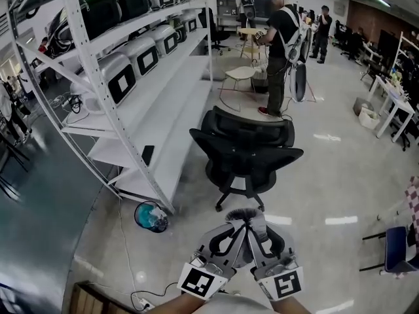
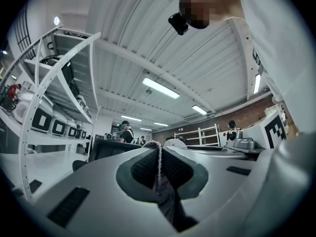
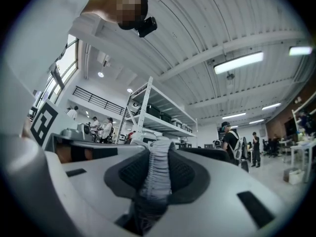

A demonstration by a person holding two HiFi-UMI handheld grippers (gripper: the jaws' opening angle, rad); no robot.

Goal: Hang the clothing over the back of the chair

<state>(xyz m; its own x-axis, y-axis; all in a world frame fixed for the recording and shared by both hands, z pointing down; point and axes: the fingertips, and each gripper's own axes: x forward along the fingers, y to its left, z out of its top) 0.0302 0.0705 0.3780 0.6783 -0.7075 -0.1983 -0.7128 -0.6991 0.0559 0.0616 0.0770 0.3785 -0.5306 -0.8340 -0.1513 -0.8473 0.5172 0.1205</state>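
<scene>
I see both grippers low in the head view, side by side and nearly touching, with the gray clothing (image 1: 245,215) bunched between their tips. My left gripper (image 2: 159,151) has its jaws pressed together on a thin edge of the fabric. A pale stitched hem runs up between the pads, and darker cloth hangs below. My right gripper (image 3: 159,149) is clamped on a thicker, gathered band of the same garment, so its jaws stand wider around the wad. The clothing is held up in front of me, clear of the black office chair (image 1: 247,150). The chair stands just beyond the grippers on the pale floor (image 1: 327,175). From this steep angle its back seems to be on the far side, though I can't be sure. A white shelving rack (image 1: 171,103) loaded with boxed devices runs along the left. A round blue-green object (image 1: 151,216) lies on the floor near its foot. A person in dark clothes (image 1: 277,51) stands well beyond the chair.
</scene>
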